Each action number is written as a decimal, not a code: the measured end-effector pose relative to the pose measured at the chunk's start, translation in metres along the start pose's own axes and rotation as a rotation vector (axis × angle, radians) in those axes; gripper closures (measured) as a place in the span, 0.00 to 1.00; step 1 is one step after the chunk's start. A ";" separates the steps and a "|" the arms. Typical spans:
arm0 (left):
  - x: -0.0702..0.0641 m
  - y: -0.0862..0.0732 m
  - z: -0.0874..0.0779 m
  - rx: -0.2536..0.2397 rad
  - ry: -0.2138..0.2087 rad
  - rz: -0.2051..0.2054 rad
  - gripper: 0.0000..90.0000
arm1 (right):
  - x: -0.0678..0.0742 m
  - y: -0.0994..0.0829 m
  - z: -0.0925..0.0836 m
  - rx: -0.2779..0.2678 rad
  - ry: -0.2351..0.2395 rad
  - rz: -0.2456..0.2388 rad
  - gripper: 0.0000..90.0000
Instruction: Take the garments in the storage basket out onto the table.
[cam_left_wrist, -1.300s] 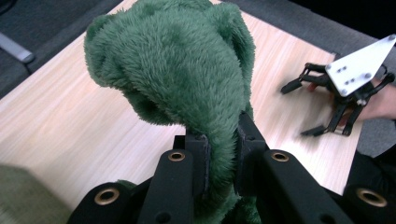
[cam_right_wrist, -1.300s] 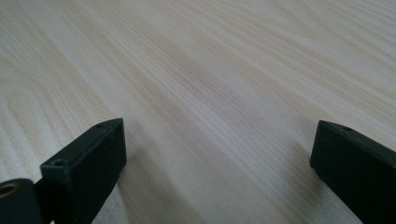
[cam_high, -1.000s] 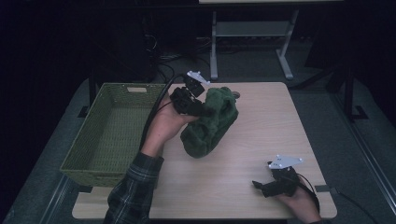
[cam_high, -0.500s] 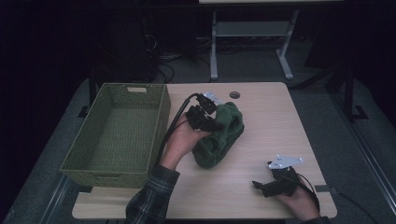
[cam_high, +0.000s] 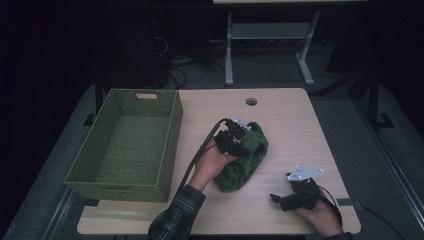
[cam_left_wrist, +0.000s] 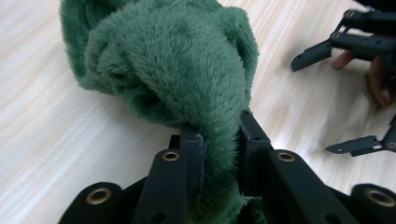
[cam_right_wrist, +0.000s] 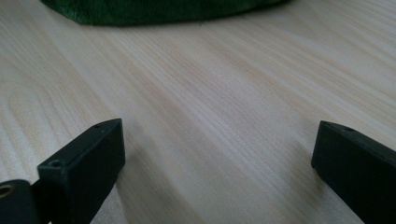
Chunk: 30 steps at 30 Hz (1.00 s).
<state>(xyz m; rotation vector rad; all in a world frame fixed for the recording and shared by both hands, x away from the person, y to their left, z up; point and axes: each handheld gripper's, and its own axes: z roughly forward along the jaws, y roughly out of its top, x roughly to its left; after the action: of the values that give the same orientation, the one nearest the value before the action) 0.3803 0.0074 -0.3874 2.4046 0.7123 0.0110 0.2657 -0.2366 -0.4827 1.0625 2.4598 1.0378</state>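
Note:
A green plush cloth (cam_high: 246, 159) lies bunched on the wooden table (cam_high: 300, 130) near its middle. My left gripper (cam_high: 234, 137) sits at the cloth's back left end. In the left gripper view the two black jaws pinch a thick fold of the plush cloth (cam_left_wrist: 177, 70) at the left gripper (cam_left_wrist: 219, 135). These jaws have just been opening a little, and the fold is still pressed between the pads. My right gripper (cam_high: 280, 198) rests low at the table's front right, open, with bare wood between the right gripper (cam_right_wrist: 219, 144) jaws. It also shows beyond the cloth as the right gripper (cam_left_wrist: 312, 107).
A green woven basket (cam_high: 171, 131) stands on the left side of the table, its inside bare. A small round hole (cam_high: 251, 101) is in the tabletop near the back edge. A metal stand (cam_high: 270, 35) is on the floor behind the table.
My left hand has carried the green plush cloth down and toward the table's front, from beside the basket's far end to the middle. The right gripper has stayed put.

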 end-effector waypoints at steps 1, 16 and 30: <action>0.000 -0.001 0.004 0.001 -0.004 0.000 0.83 | 0.000 0.000 0.000 0.000 0.000 0.000 0.03; 0.006 -0.008 0.004 -0.025 -0.029 0.009 0.40 | 0.000 0.000 0.000 -0.001 0.002 0.004 0.03; 0.016 -0.039 -0.038 -0.108 0.017 -0.046 0.36 | 0.001 0.000 0.000 0.000 -0.009 0.012 0.03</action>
<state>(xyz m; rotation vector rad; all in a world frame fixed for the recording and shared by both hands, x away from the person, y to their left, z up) 0.3684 0.0633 -0.3816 2.2869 0.7556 0.0499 0.2651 -0.2353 -0.4826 1.0814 2.4498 1.0342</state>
